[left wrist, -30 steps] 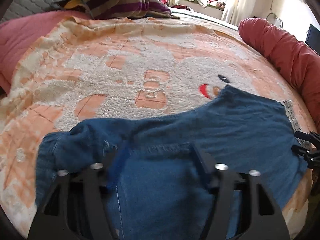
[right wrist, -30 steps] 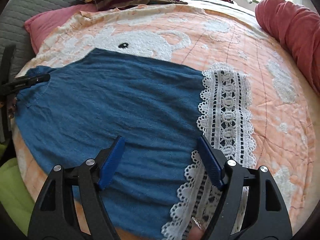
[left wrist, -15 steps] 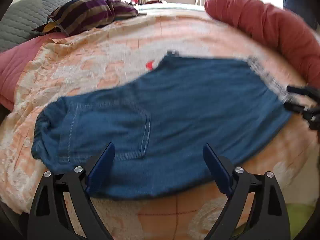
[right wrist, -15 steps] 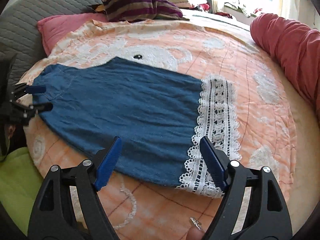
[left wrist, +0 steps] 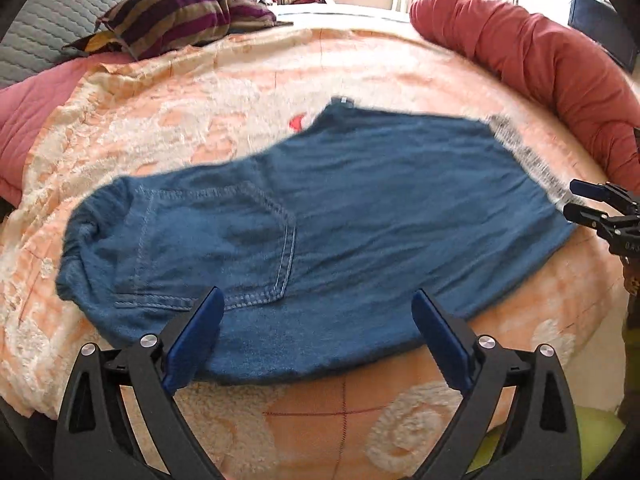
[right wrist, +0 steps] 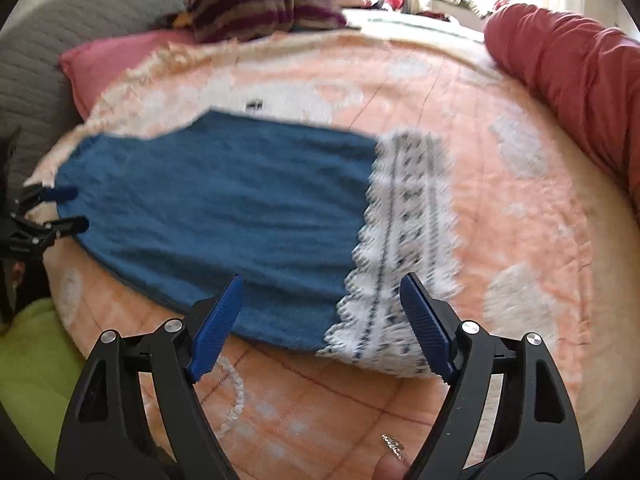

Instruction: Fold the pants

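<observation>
left wrist: striped pillow [left wrist: 176,16], red bolster [left wrist: 536,60] flank pants [left wrist: 320,224].

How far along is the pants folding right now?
Done: the blue denim pants with white lace hem lie flat on the peach fleece blanket, apparently folded leg over leg. In hand: nothing; the left tool and right tool are opening, empty. Left: fold hem toward waistband.
</observation>
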